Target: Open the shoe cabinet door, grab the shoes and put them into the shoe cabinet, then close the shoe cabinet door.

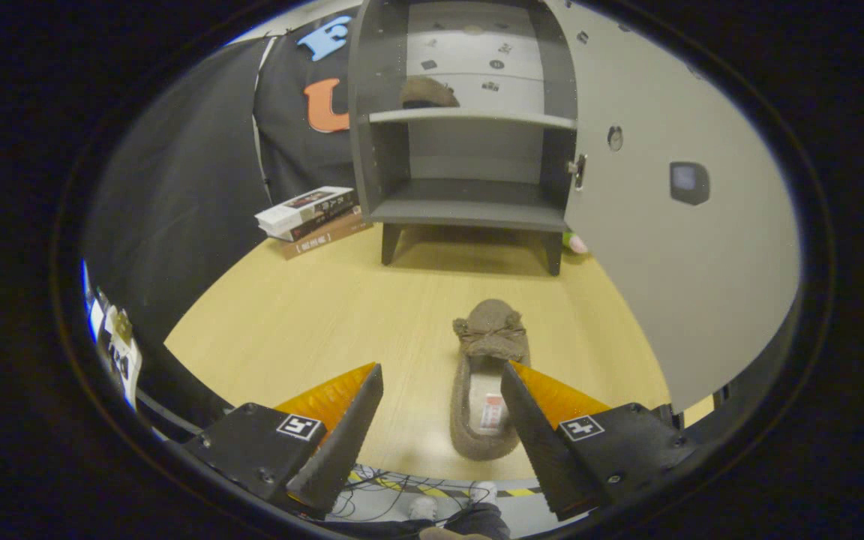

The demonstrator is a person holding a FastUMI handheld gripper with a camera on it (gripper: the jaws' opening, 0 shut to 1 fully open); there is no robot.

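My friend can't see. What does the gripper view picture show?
An open claw hovers over a brown slipper on a wooden table. Beyond stands a grey shoe cabinet, door open, another slipper on its upper shelf and books beside it.

Even, fairly dim overhead light leaves a soft shadow under the shoe cabinet (469,150) beyond the open gripper (441,382), no glare on the table (312,315) ahead of the fingers, and fisheye bending that curves the cabinet door (672,247) and blurs the rim.
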